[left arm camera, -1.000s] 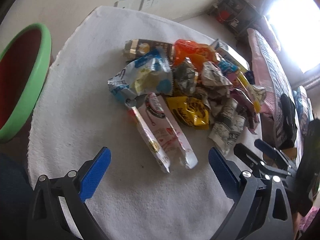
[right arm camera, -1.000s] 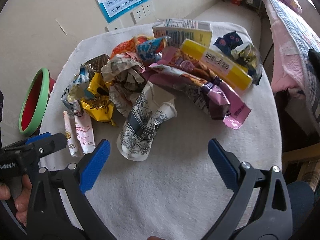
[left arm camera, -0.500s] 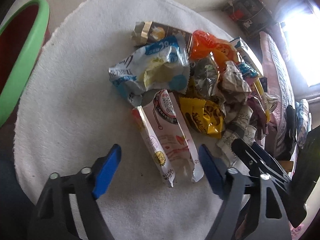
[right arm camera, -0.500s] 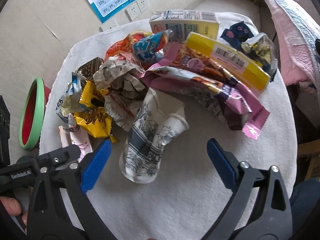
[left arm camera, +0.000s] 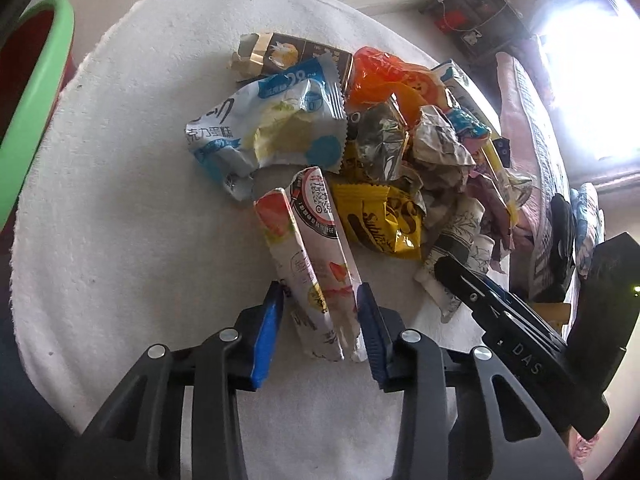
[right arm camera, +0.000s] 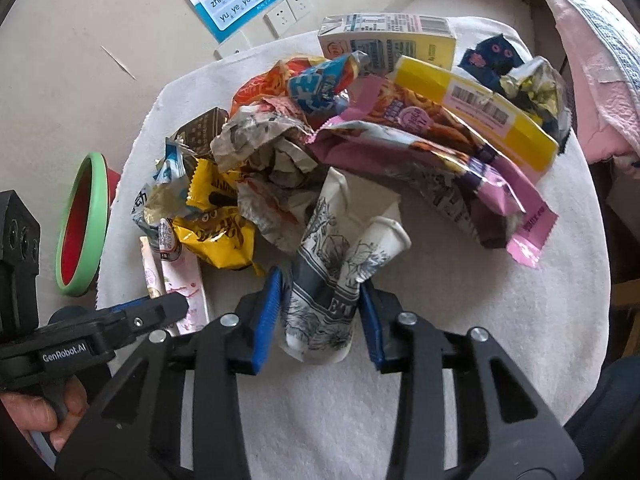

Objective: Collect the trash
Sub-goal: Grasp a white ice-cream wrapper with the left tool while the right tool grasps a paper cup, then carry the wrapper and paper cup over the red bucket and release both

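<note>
A pile of trash lies on a round white cloth-covered table (left arm camera: 120,200). My left gripper (left arm camera: 320,304) is shut on the near end of a long white-and-pink wrapper (left arm camera: 312,256), its blue pads touching both sides. My right gripper (right arm camera: 322,292) is shut on a crushed paper cup with a grey print (right arm camera: 324,280). The cup also shows in the left wrist view (left arm camera: 456,248), with the right gripper's finger over it. The wrapper shows in the right wrist view (right arm camera: 184,280) under the left gripper.
A green-rimmed red bin (right arm camera: 82,224) stands left of the table, also in the left wrist view (left arm camera: 28,80). The pile holds a yellow wrapper (left arm camera: 380,224), a blue-white bag (left arm camera: 272,128), a purple bag (right arm camera: 432,160), a yellow box (right arm camera: 480,108) and a carton (right arm camera: 388,38). A pink bed (right arm camera: 592,40) is on the right.
Both grippers moved forward and down onto the table and closed: the left on the white-and-pink wrapper, the right on the crushed paper cup.
</note>
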{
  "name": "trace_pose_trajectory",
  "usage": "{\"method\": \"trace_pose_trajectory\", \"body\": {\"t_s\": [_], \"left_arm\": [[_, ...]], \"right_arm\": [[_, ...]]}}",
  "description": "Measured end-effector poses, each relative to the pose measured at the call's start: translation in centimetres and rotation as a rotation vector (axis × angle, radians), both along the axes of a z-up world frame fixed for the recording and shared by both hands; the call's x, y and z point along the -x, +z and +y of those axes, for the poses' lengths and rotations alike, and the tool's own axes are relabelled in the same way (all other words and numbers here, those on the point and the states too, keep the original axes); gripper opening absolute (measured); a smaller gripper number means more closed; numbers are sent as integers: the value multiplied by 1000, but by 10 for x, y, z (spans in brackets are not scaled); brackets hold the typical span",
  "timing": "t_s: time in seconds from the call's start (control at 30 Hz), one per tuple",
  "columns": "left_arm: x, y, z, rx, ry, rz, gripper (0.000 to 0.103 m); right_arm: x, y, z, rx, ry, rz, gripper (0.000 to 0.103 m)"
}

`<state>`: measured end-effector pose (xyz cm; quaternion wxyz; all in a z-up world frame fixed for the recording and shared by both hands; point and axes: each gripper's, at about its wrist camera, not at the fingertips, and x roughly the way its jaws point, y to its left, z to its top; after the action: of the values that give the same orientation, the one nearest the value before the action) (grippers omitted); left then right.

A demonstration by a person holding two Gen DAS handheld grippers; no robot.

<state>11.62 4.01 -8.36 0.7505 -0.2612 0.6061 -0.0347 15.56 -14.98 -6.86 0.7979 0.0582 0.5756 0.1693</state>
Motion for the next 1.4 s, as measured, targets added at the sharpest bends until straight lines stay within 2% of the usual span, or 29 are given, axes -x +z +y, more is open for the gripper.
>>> {"method": "trace_pose_trajectory", "body": {"t_s": [0.23,0.7,1.07,1.4], "left_arm": [[17,17,6,-88,-60,-53,35],[40,69,17,-246,-119,-196,35],[53,107,44,-278,-80,-282,35],[64,135,93,-302,7,-329,36]], "right_arm": [[17,18,-9,-12,21,-34,37],[37,74,11,62,123,-224,37],[35,96,38,28,167,-250,37],[41,120,100,-12,282,-285,37]]}}
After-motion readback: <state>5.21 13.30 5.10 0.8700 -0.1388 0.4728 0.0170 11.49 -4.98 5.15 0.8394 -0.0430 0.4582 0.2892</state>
